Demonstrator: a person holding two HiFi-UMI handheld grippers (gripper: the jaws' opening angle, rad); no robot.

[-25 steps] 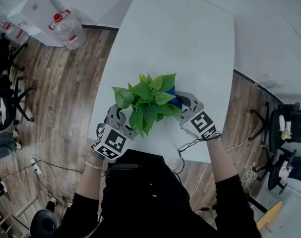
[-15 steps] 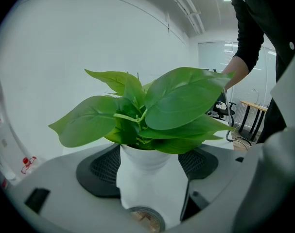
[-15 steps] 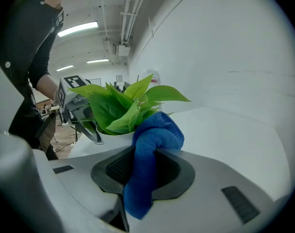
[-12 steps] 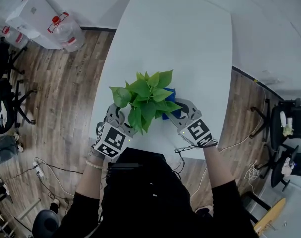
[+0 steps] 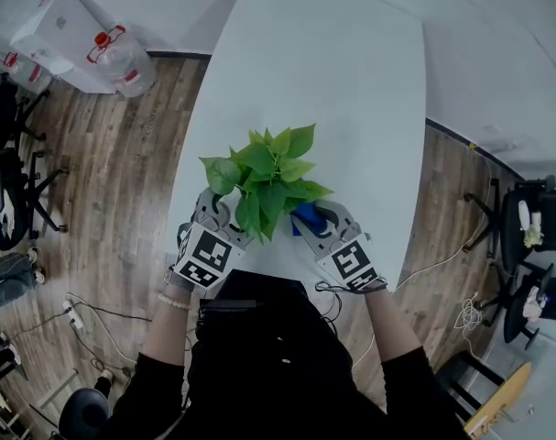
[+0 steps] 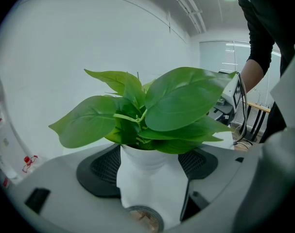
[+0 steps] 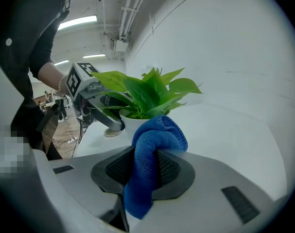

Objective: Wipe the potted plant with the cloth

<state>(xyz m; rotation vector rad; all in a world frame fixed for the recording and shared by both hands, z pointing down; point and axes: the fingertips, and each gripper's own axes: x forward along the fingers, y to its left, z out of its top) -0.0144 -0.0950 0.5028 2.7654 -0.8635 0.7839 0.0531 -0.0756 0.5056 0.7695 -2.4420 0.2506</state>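
A small potted plant [image 5: 266, 174] with broad green leaves stands in a white pot [image 6: 148, 176] near the front edge of the white table [image 5: 332, 81]. My left gripper [image 5: 224, 225] is shut on the pot, whose sides sit between the two dark pads, as the left gripper view shows. The right gripper [image 5: 316, 223] is shut on a folded blue cloth [image 7: 149, 161], held just right of the plant and a little below its leaves. In the right gripper view the plant [image 7: 146, 95] stands just beyond the cloth, with the left gripper [image 7: 104, 121] at its left side.
The table's front edge runs just under both grippers. Wooden floor lies left and right of the table, with a large water bottle [image 5: 122, 55] at the upper left, office chairs [image 5: 534, 246] at the right, and cables [image 5: 85, 310] on the floor.
The right gripper with the blue cloth has moved left and toward me, down the plant's right side. The left gripper and pot have stayed in place.
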